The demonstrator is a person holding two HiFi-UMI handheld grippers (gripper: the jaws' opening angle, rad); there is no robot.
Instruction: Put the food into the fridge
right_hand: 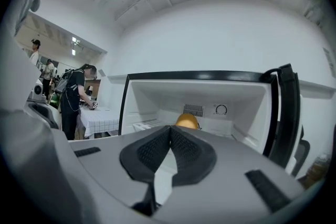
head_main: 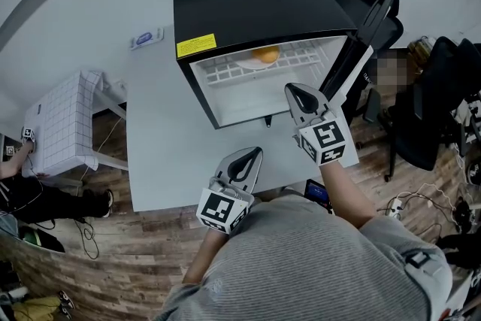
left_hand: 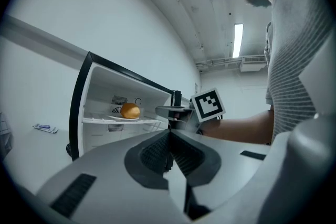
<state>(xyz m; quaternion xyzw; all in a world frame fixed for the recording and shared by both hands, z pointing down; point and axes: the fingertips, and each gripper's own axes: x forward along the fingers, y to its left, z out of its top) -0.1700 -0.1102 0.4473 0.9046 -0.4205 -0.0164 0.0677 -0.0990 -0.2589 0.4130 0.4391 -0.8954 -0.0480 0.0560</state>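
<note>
A black mini fridge [head_main: 248, 7] stands on the grey table [head_main: 165, 139] with its door [head_main: 353, 56] swung open to the right. On its white wire shelf [head_main: 248, 70] lies a golden bun [head_main: 265, 54] on a white plate. My right gripper [head_main: 291, 90] is shut and empty, just in front of the fridge opening; in its own view the bun [right_hand: 187, 121] peeks over the closed jaws [right_hand: 170, 128]. My left gripper [head_main: 252, 154] is shut and empty, lower over the table's front. Its view shows the bun [left_hand: 130, 110] and the right gripper's marker cube [left_hand: 208, 105].
A small blue and white item [head_main: 145, 39] lies at the table's far left. A checked-cloth table [head_main: 64, 120] stands to the left, with a person [right_hand: 73, 99] beside it. Black office chairs [head_main: 372, 4] crowd the right, behind the open door. Cables lie on the wooden floor [head_main: 406, 203].
</note>
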